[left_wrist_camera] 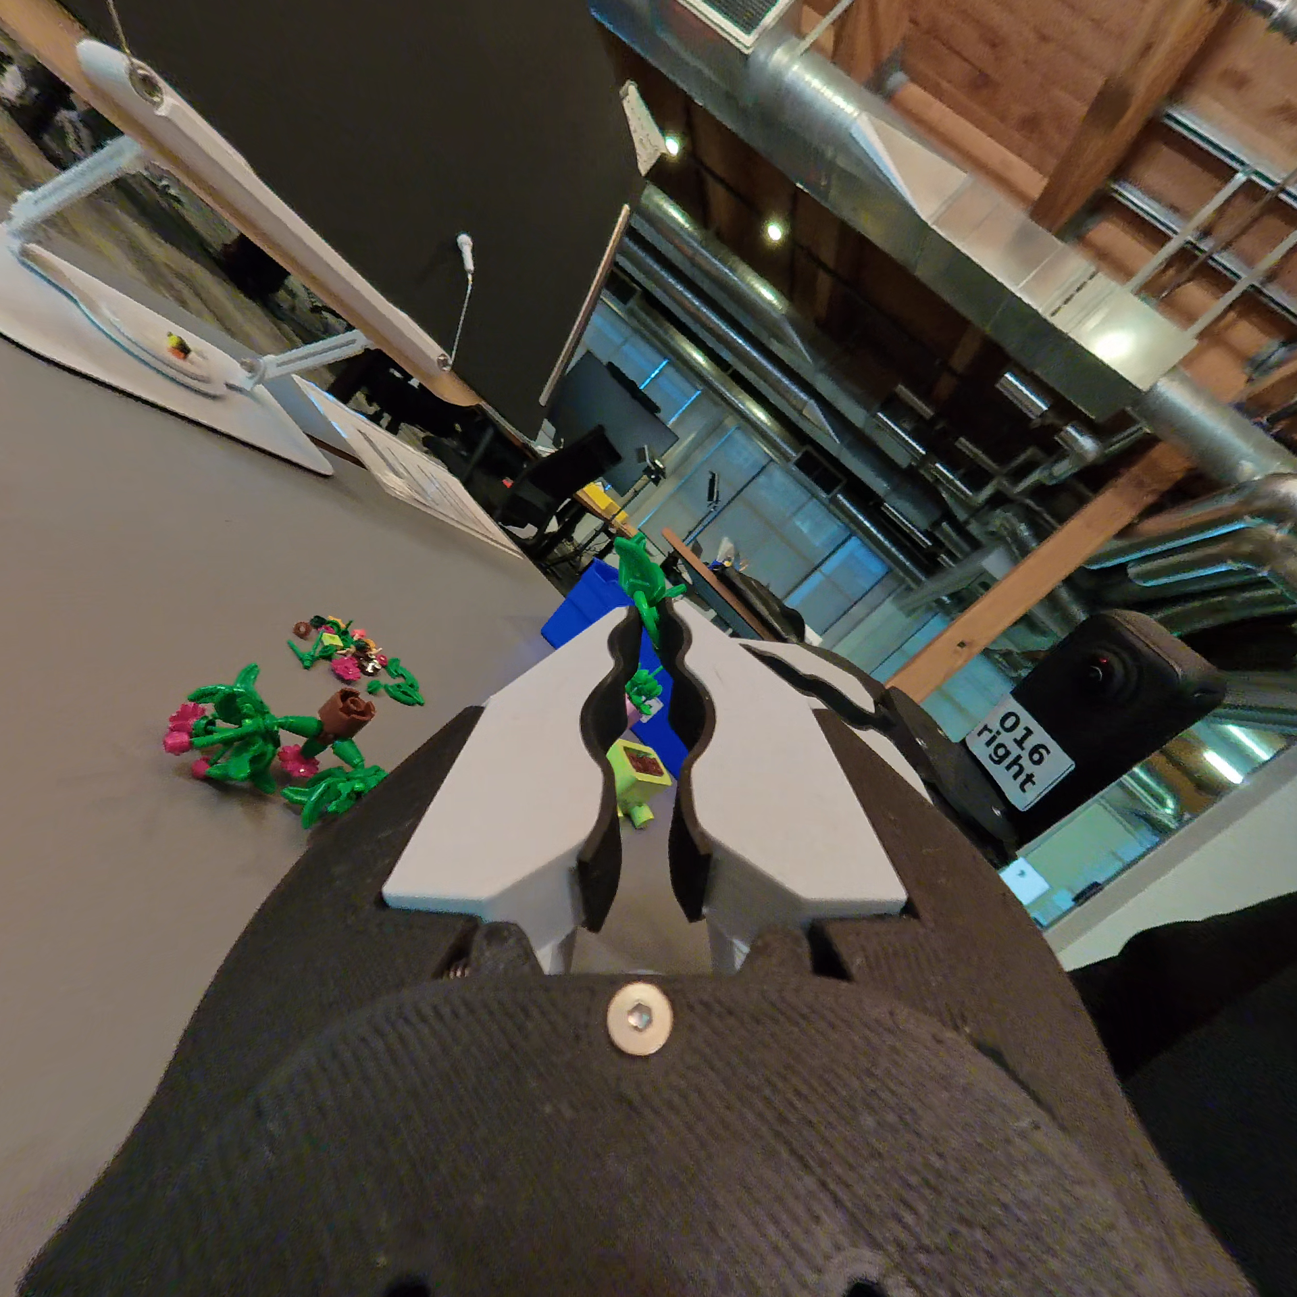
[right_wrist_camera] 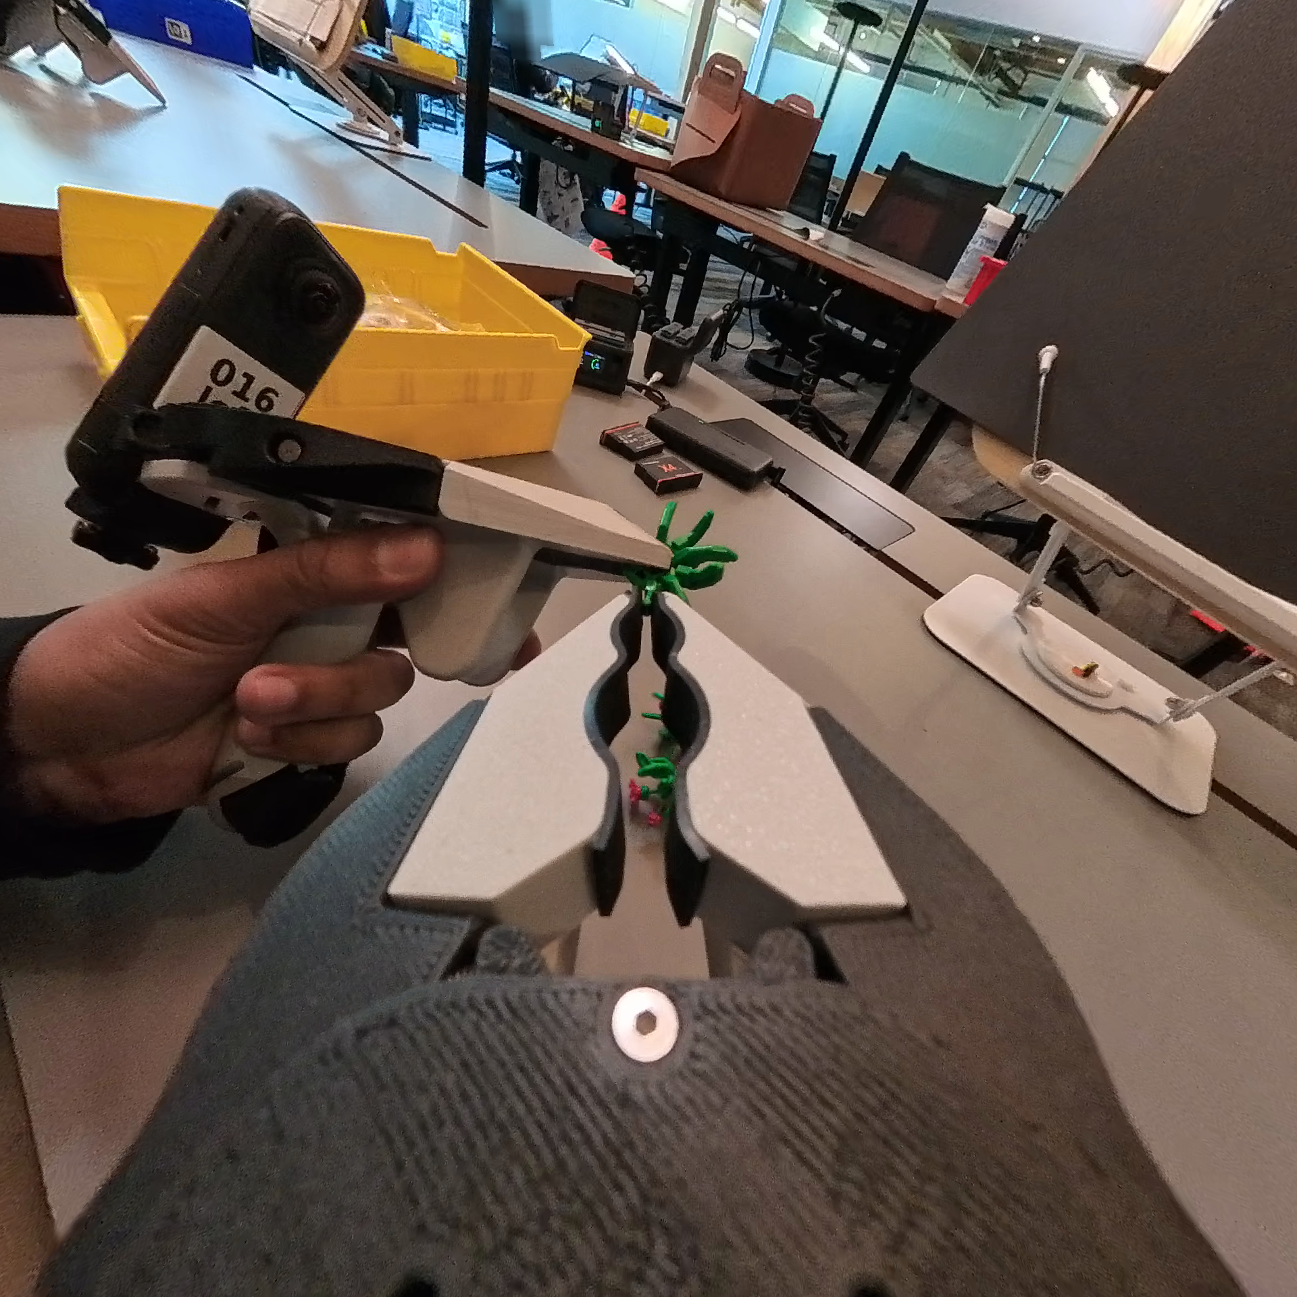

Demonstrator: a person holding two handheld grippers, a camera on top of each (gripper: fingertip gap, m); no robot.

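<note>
My left gripper point(left_wrist_camera: 651, 621) is shut on the stem of a green toy-brick plant sprig point(left_wrist_camera: 640, 570), held above the grey table point(left_wrist_camera: 175, 561). My right gripper point(right_wrist_camera: 647, 607) is shut on the lower stem of the same sprig point(right_wrist_camera: 691, 558). The left gripper point(right_wrist_camera: 663, 561), held in a hand point(right_wrist_camera: 175, 674), comes in from the left and meets the sprig at its leaves. A lime brick pot point(left_wrist_camera: 635, 772) stands on the table below, seen through the finger gap. Assembled brick flowers point(left_wrist_camera: 267, 730) and a small pile of loose pieces point(left_wrist_camera: 344, 649) lie to the left.
A yellow bin point(right_wrist_camera: 435, 393) stands behind the left gripper, and a blue bin point(left_wrist_camera: 586, 603) sits beyond the tips. A white stand on a base plate point(right_wrist_camera: 1053, 688) and a dark panel point(right_wrist_camera: 1158, 245) are at the right. Battery packs and chargers point(right_wrist_camera: 667, 470) lie near the table's far edge. Only a small space, under 4 cm, lies between the two pairs of fingers.
</note>
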